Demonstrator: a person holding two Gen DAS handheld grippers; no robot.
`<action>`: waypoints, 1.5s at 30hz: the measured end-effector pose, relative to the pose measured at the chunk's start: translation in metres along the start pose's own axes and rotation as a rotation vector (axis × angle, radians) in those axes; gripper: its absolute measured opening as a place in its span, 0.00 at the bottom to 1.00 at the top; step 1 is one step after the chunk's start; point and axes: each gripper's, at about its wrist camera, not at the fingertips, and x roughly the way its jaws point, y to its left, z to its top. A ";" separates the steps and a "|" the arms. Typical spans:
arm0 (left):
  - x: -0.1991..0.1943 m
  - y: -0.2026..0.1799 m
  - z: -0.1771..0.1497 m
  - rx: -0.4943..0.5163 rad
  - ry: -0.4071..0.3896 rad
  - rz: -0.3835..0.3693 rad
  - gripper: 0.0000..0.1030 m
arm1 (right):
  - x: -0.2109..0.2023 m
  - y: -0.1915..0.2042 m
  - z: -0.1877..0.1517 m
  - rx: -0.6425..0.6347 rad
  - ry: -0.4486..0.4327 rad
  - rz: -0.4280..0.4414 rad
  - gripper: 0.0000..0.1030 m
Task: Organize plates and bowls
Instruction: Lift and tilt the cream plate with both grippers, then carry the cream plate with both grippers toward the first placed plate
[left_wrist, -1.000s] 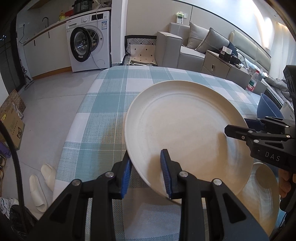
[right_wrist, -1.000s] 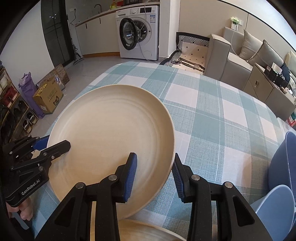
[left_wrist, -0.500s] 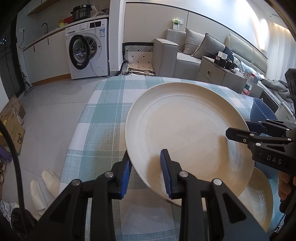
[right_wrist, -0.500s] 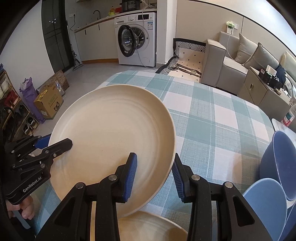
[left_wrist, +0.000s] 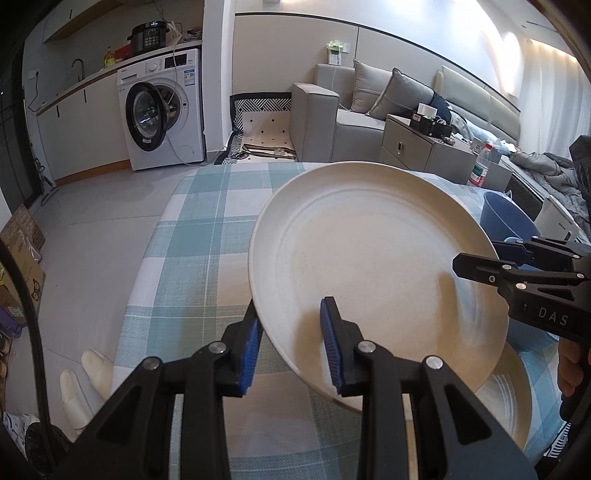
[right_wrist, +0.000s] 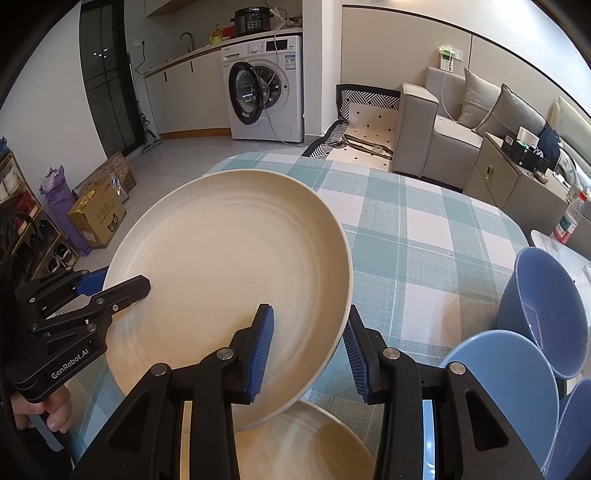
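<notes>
A large cream plate hangs tilted above the checked tablecloth, carried by both grippers. My left gripper is shut on its near left rim, one blue pad above and one below. In the right wrist view the same plate has my right gripper shut on its near right rim. Each gripper shows in the other's view: the right gripper and the left gripper. A second cream plate lies on the table just below, partly covered.
Three blue bowls stand close together at the table's right side. A water bottle is beyond them. The table's left edge drops to the floor, where white slippers lie.
Both grippers have lifted the cream plate higher off the table. More of the second plate beneath it and more of the blue bowls now show.
</notes>
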 end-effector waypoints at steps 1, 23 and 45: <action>-0.002 -0.002 0.001 0.006 -0.003 -0.003 0.28 | -0.002 -0.001 0.000 0.002 -0.002 -0.002 0.38; -0.024 -0.033 -0.001 0.059 -0.042 -0.029 0.29 | -0.053 -0.017 -0.029 0.047 -0.058 -0.009 0.38; -0.043 -0.050 -0.018 0.098 -0.043 -0.046 0.29 | -0.077 -0.022 -0.060 0.066 -0.064 0.002 0.38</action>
